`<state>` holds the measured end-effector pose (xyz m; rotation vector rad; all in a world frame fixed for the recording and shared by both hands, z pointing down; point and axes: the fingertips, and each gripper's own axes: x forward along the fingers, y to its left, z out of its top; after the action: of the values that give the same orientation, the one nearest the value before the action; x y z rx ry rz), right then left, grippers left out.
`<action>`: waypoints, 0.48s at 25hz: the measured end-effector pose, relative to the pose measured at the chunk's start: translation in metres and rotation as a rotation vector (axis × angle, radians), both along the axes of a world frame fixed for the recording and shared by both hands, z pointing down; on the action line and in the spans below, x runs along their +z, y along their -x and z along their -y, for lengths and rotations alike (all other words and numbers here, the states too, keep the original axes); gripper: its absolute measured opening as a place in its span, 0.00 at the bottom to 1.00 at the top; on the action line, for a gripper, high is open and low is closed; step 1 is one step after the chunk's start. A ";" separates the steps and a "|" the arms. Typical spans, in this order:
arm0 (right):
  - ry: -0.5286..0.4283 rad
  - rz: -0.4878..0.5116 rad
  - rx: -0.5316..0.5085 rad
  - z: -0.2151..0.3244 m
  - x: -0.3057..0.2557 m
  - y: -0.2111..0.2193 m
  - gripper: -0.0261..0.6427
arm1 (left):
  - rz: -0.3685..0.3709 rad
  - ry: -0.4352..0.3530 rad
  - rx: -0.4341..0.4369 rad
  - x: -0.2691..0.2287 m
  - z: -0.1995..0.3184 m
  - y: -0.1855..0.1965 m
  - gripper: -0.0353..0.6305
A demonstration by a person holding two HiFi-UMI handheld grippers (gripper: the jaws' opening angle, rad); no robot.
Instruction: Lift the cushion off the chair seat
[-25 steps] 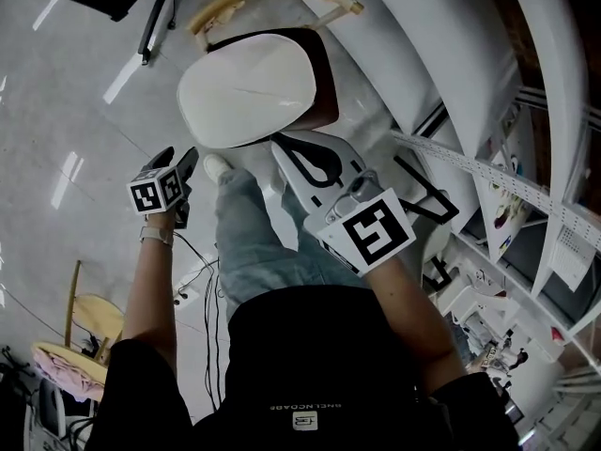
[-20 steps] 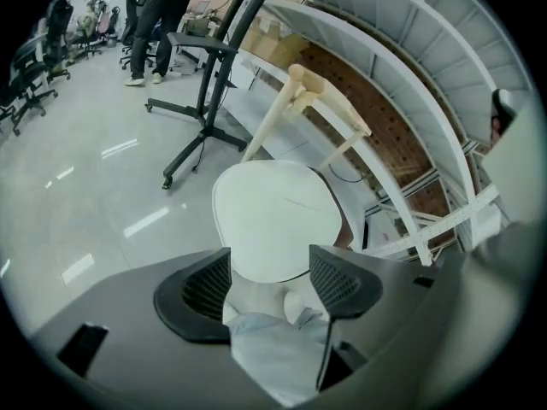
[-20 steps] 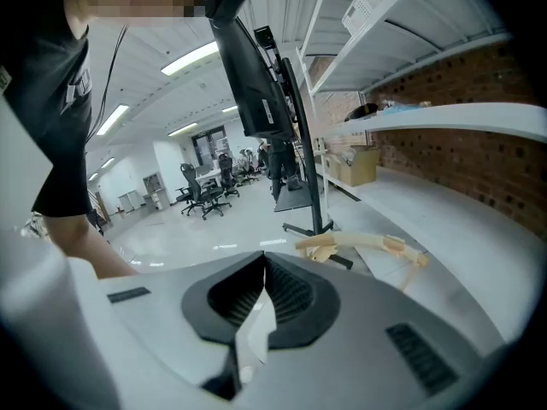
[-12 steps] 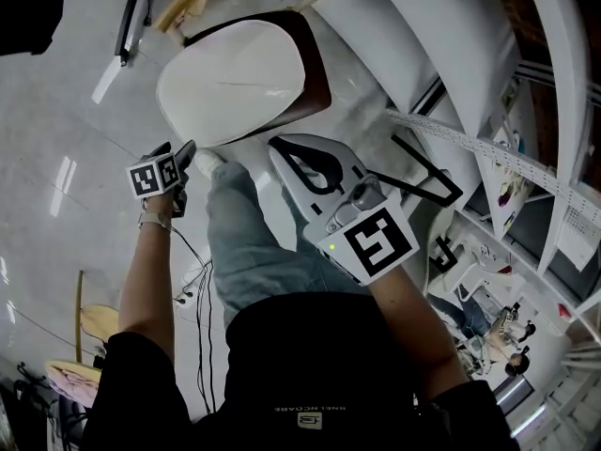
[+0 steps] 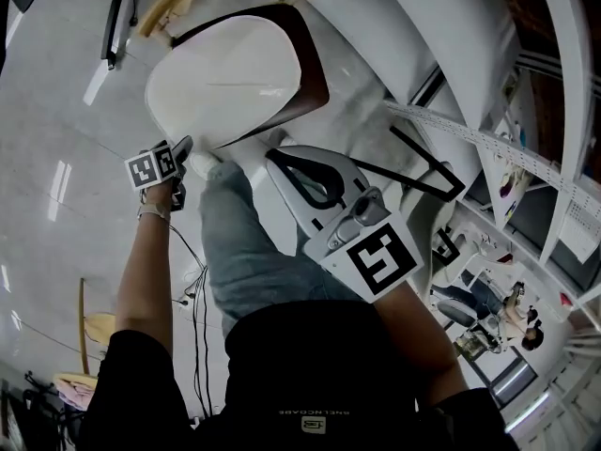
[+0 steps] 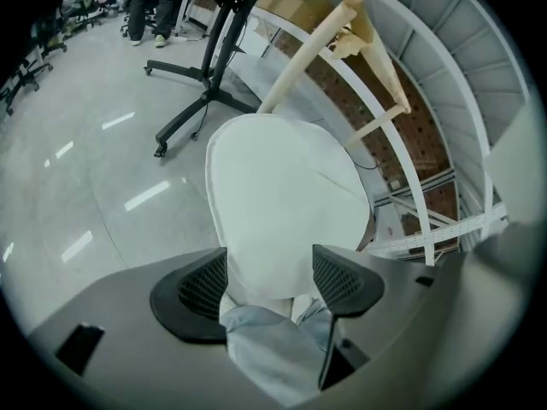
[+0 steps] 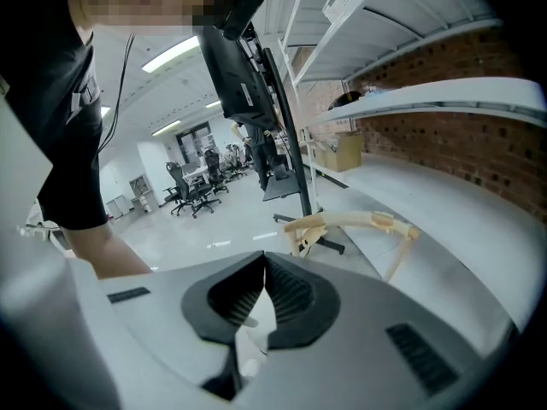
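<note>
While the white cushion (image 5: 225,78) lies on the brown chair (image 5: 317,83) seat, I hold my left hand-held gripper (image 6: 269,250) open at the cushion's near edge. Its jaws have just been opening, and the edge shows between them, not squeezed. My right hand-held gripper (image 7: 263,267) is closed on nothing, just beside the chair.

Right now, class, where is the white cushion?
In the head view the cushion lies upper left on the dark chair seat, between the wooden backrest above and the person's leg below.
</note>
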<state>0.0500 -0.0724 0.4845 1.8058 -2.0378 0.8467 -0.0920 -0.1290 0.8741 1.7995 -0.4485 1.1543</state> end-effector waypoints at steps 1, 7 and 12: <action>0.003 0.000 0.003 0.001 0.002 -0.001 0.06 | 0.004 0.002 0.006 0.004 0.000 -0.001 0.51; 0.020 -0.001 0.009 0.006 0.012 -0.006 0.06 | 0.029 0.011 0.027 0.025 0.004 -0.003 0.52; 0.029 0.003 0.039 0.011 0.019 -0.017 0.06 | 0.045 0.032 0.052 0.039 0.004 -0.007 0.52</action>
<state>0.0667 -0.0839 0.5038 1.8359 -1.9871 0.8854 -0.0848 -0.1328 0.9135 1.7697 -0.4089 1.2328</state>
